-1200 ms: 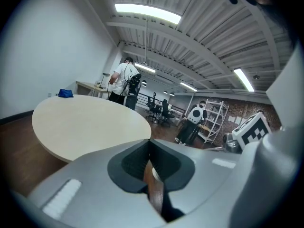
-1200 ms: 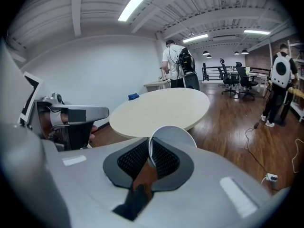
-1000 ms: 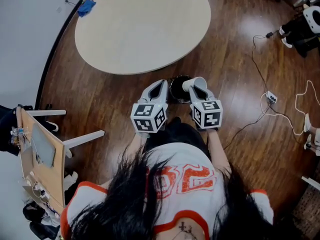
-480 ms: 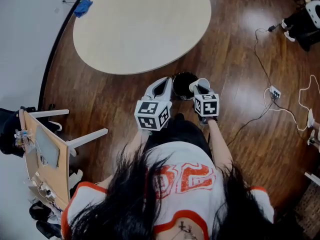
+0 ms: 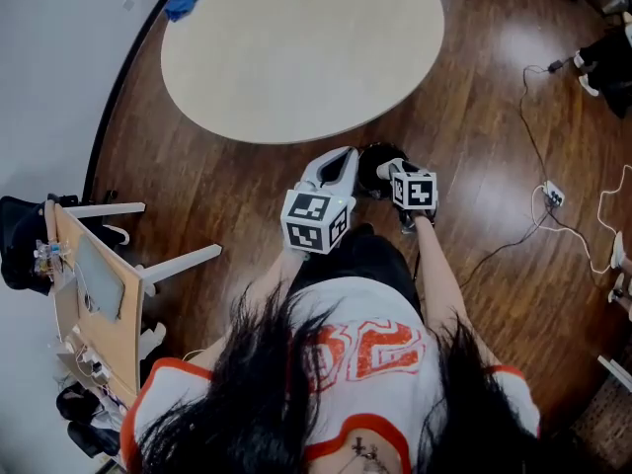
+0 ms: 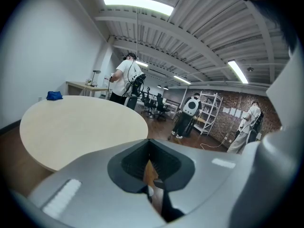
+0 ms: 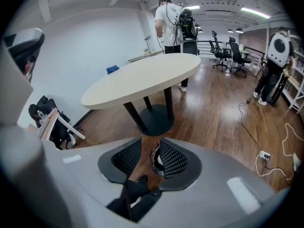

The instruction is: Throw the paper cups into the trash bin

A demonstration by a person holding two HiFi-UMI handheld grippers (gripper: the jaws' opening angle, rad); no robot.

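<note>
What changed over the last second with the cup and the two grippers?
The right gripper sank toward the bin, and its jaws have just been opening, letting go of the cup. The cup now seems to lie in the bin, seen below the gap. The left gripper stayed shut and empty beside the bin. The table is unchanged.

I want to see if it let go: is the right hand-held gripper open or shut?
Open. The right hand-held gripper has just been opening; its jaws stand apart, with only floor and the trash bin showing between them.
</note>
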